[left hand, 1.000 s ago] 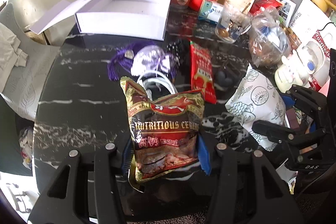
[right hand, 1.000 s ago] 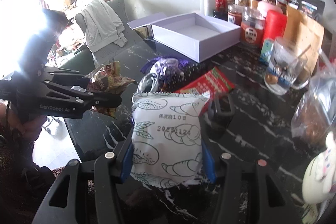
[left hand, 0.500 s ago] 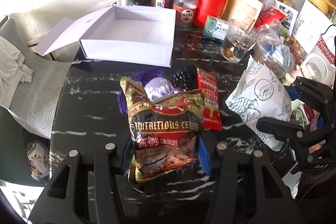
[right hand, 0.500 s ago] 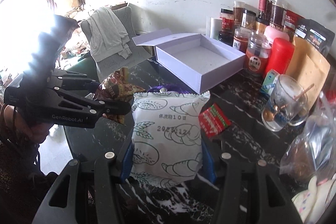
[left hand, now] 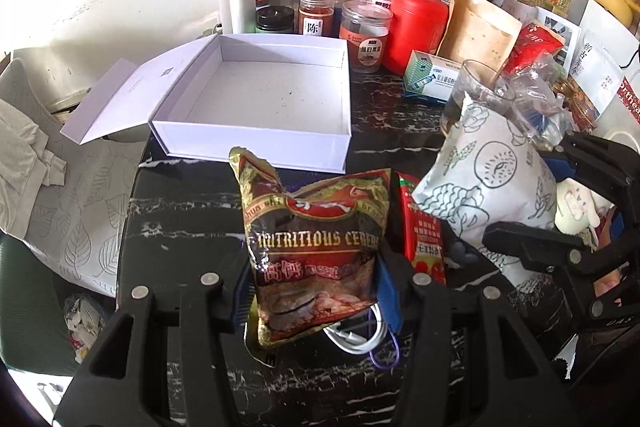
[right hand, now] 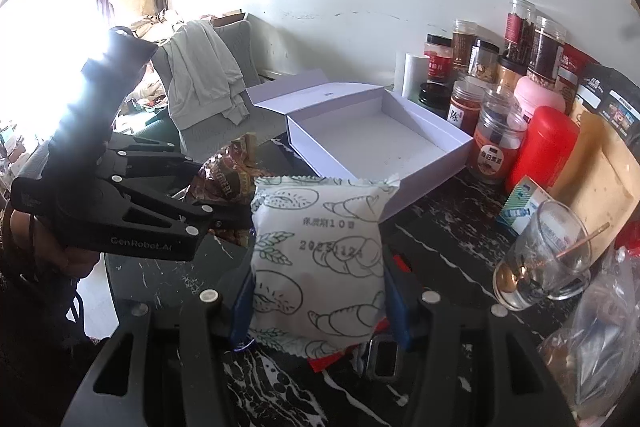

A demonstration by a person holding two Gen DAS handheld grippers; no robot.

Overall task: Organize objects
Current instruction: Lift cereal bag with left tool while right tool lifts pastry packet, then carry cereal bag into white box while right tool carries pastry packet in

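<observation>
My left gripper is shut on a brown and red cereal packet and holds it above the black marble table. My right gripper is shut on a white bread packet printed with croissants, also above the table. An open white box with its lid folded out to the left lies just beyond both packets; it also shows in the right wrist view. The bread packet and the right gripper show at the right of the left wrist view. The cereal packet and the left gripper show at the left of the right wrist view.
Several jars and a red canister line the wall behind the box. A glass cup with a spoon and a clear plastic bag stand right. A red sachet and a white cable lie on the table. A chair with clothes stands left.
Both grippers have risen and moved forward toward the white box, each keeping its packet. The purple pouch and cable have dropped below the cereal packet in the left view.
</observation>
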